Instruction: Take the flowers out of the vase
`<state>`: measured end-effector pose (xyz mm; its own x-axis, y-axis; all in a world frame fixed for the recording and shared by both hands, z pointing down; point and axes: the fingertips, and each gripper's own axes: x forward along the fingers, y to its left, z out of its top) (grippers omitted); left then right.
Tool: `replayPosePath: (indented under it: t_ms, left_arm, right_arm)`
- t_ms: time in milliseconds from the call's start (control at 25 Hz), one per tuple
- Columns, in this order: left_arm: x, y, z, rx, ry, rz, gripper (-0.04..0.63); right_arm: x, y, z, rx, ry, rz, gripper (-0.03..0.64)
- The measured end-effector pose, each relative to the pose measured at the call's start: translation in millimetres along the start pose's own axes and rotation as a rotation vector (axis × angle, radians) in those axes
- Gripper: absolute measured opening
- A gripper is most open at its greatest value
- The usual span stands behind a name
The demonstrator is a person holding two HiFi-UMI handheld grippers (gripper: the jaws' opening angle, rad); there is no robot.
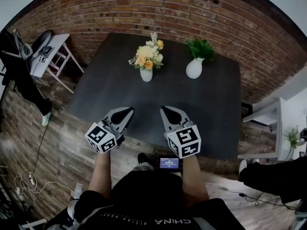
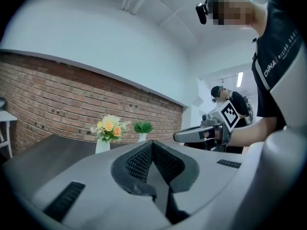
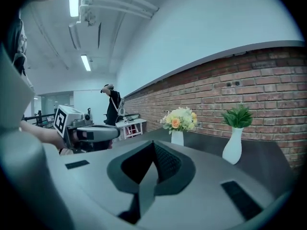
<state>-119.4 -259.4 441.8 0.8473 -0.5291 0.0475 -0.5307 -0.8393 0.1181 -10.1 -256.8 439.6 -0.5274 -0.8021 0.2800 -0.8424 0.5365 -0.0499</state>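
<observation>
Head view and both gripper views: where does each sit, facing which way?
Head view: on the person's head, looking steeply down at the dark table; shows forearms, left claw, right claw, both shut.
Left gripper view: on the left claw, facing the brick wall; shows the torso, right claw.
Right gripper view: on the right claw, facing that wall; shows the left claw.
Shared: all see the flower vase and green plant vase.
</observation>
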Motion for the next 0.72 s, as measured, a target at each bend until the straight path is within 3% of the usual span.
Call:
replayPosePath:
  t_ms: [360,720]
  left_arm:
    - [28.6,27.7,-12.3,-0.017,0.034,-0.058,0.002]
    - [53.0,51.2,8.4,0.021,0.023,0.002,0.002]
  right_arm:
    - [27.5,-12.6,0.2,0.043,0.011,0.029,0.003]
    - [58.3,-35.7,22.1,0.032,-0.009,0.118,0.005]
